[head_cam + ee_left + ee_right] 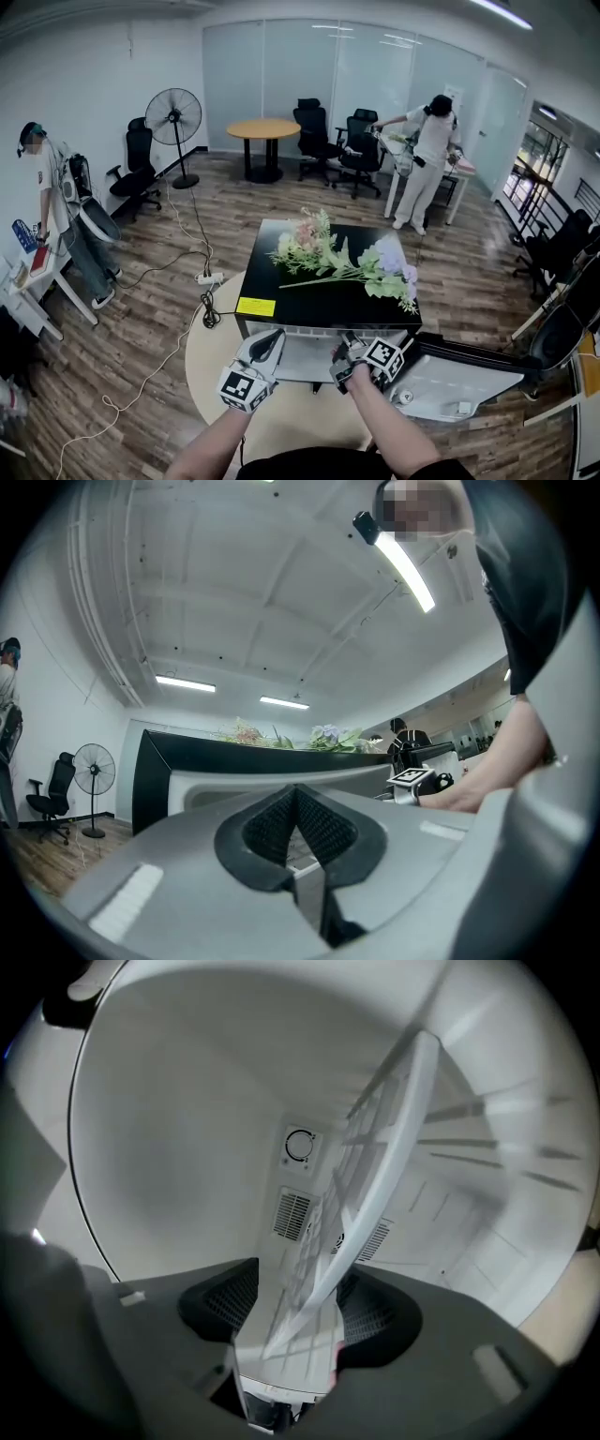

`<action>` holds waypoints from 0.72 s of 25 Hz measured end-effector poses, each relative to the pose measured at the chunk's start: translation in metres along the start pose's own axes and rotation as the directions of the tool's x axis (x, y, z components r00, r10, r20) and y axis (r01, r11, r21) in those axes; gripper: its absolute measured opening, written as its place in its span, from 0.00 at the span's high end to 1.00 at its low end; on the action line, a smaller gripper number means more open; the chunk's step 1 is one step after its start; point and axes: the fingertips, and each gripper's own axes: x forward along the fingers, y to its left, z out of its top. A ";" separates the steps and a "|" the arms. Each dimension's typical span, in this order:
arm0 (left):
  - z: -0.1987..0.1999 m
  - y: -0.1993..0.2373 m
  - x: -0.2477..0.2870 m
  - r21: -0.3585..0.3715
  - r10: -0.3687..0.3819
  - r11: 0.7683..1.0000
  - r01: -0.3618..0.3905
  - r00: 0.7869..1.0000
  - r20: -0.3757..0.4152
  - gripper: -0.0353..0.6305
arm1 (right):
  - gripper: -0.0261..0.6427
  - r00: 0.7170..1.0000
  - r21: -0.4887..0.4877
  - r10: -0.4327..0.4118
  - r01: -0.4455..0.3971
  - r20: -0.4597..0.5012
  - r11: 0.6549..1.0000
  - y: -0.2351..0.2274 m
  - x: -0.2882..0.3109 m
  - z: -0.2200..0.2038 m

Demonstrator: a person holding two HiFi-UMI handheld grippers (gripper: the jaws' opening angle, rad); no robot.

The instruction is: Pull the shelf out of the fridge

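A small black fridge (281, 292) stands on a round table with its door (459, 375) swung open to the right. My right gripper (345, 364) reaches into the white inside. In the right gripper view the white grid shelf (375, 1176) runs slanted across the picture, and its front edge lies between the jaws of my right gripper (298, 1312). The right pad is close against the rim, while a gap shows at the left pad. My left gripper (269, 345) hovers before the fridge's left front, shut on nothing (298, 832).
Artificial flowers (347, 258) lie on the fridge top. A dial (300, 1145) and vents (292, 1213) sit on the fridge's back wall. Cables trail over the floor at the left. People stand at the far left and far right, with a fan (174, 117), a table and chairs behind.
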 end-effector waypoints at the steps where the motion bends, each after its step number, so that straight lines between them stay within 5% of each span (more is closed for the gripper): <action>1: 0.000 0.000 0.000 0.000 -0.001 1.000 0.001 1.000 0.000 0.95 | 0.57 1.000 0.011 0.003 -0.003 0.002 1.000 -0.001 0.001 0.001; 9: 0.002 -0.003 0.000 0.003 -0.006 1.000 0.006 1.000 -0.002 0.95 | 0.81 0.999 0.073 -0.047 0.045 0.025 0.996 -0.012 0.003 0.003; 18: 0.001 -0.004 -0.004 0.000 -0.004 1.000 0.004 1.000 -0.004 0.95 | 0.88 0.998 0.152 -0.045 0.039 0.036 0.988 -0.018 0.006 0.005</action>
